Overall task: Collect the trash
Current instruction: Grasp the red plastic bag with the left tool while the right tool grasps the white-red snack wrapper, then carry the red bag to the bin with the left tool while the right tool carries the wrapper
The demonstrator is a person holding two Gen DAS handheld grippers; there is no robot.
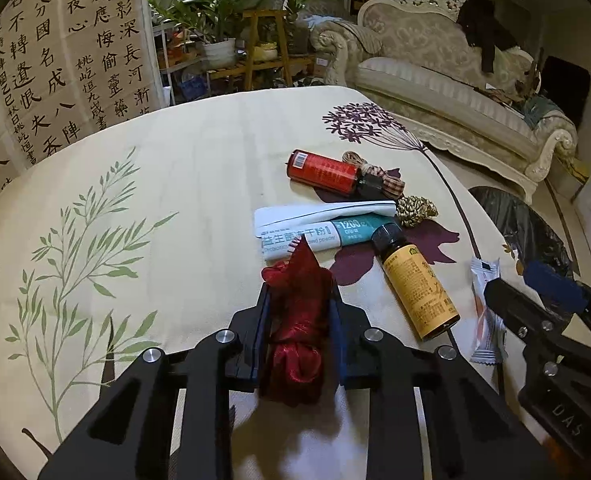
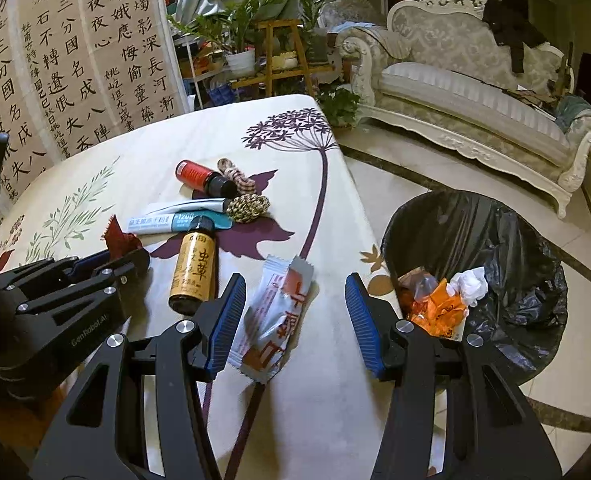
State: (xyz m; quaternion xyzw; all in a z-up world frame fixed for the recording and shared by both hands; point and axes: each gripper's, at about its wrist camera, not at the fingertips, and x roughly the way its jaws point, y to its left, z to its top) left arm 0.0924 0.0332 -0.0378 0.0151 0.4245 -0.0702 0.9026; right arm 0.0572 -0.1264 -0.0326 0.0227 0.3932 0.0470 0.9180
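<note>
Two bottles lie on the floral tabletop (image 1: 199, 168): a red bottle (image 1: 322, 171) and a yellow bottle (image 2: 193, 270) labelled 虫草. Beside them sit two sachets (image 1: 319, 227), one printed "1200", two cord bundles (image 2: 248, 208), and one white-and-orange snack wrapper (image 2: 273, 316). The left claw (image 1: 300, 300) is clamped on a red ribbon (image 1: 297, 320), held above the tabletop just short of the sachets; its body reads "GenRobot.AI". The right claw (image 2: 295, 322) is spread wide, the wrapper lying between its fingers. One black-lined trash bin (image 2: 507, 240), holding orange and white scraps, stands beside the tabletop.
</note>
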